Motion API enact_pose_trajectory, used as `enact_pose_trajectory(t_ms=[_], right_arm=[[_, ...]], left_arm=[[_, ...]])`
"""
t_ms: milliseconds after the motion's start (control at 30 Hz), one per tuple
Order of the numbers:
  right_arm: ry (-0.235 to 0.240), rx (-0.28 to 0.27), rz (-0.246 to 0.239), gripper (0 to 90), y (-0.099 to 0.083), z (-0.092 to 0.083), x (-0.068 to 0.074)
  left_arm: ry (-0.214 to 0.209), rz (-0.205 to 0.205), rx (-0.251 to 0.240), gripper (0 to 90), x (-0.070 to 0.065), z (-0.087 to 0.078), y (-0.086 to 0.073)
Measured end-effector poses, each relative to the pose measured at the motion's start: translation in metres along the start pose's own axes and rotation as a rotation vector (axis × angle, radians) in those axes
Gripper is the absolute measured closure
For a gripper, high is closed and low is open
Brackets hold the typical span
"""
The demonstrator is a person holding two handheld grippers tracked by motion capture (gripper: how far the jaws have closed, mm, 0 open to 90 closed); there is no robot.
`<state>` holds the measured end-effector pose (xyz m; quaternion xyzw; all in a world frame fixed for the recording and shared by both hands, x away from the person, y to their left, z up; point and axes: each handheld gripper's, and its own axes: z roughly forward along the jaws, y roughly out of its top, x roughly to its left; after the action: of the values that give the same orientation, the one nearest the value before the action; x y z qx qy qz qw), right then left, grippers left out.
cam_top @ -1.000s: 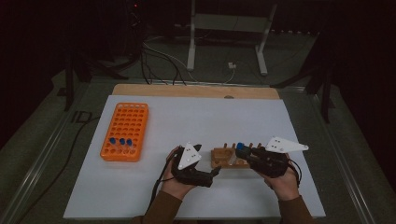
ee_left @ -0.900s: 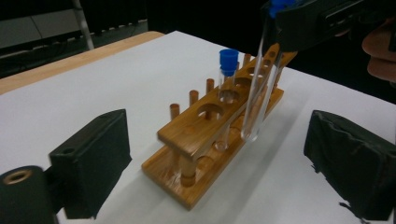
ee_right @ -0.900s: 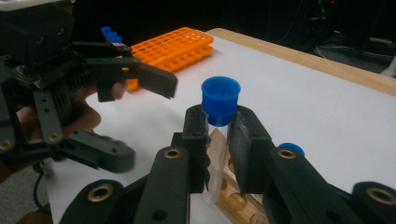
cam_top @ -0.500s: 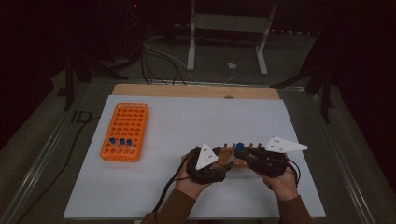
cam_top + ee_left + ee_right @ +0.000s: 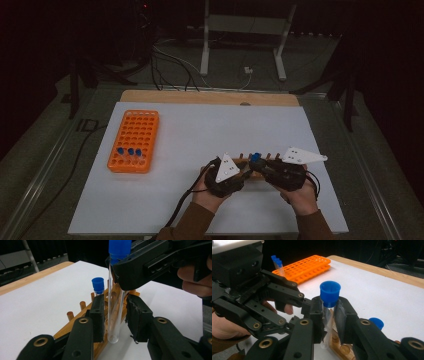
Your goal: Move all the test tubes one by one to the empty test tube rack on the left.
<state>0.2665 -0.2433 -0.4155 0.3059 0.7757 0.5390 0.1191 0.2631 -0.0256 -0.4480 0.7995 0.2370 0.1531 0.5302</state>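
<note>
My right gripper [image 5: 329, 315] is clamped on a clear test tube [image 5: 115, 305] just under its blue cap [image 5: 330, 293], holding it upright above the near end of the wooden rack [image 5: 82, 325]. The tube's rounded bottom hangs clear of the rack, and from these pictures I cannot tell whether it is lined up with a hole.

My left gripper [image 5: 114, 315] is parted, its two black pads standing on either side of the tube's lower half. The left pad sits just beside the glass and the right one a little farther off; neither is pressing it. In the high view both grippers [image 5: 250, 172] meet over the rack near the front of the white sheet [image 5: 200, 130], my hands close together.

A second capped tube [image 5: 97, 286] stands in the wooden rack farther along, with bare pegs beside it. Well apart to my left lies the orange rack [image 5: 134, 140] with three blue-capped tubes [image 5: 128, 152] in its near row.

I can read no label, brand or writing on the tubes, caps, racks or grippers; the grey plates on top carry only small dots.
</note>
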Motion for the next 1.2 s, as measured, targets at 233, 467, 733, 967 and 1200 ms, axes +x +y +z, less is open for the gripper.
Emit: enact_pose_trajectory(t_ms=[233, 467, 733, 967, 1200], right_arm=[[0.007, -0.004, 0.002, 77.2, 0.0, -0.001, -0.001], [-0.033, -0.066, 0.035, 37.0, 0.002, -0.01, -0.008], [-0.15, -0.053, 0.058, 19.8, -0.001, -0.013, -0.018], [-0.183, -0.053, 0.083, 14.4, -0.006, -0.015, -0.026], [-0.214, -0.049, 0.096, 4.1, -0.008, -0.015, -0.028]], left_arm=[[-0.01, 0.003, -0.007, 77.0, 0.001, 0.001, 0.0], [0.031, -0.017, 0.005, 77.3, 0.012, -0.008, -0.001], [0.098, -0.056, -0.014, 77.4, 0.032, -0.035, -0.006], [0.177, -0.089, -0.029, 77.4, 0.055, -0.07, -0.017], [0.261, -0.125, -0.044, 77.4, 0.077, -0.107, -0.031]])
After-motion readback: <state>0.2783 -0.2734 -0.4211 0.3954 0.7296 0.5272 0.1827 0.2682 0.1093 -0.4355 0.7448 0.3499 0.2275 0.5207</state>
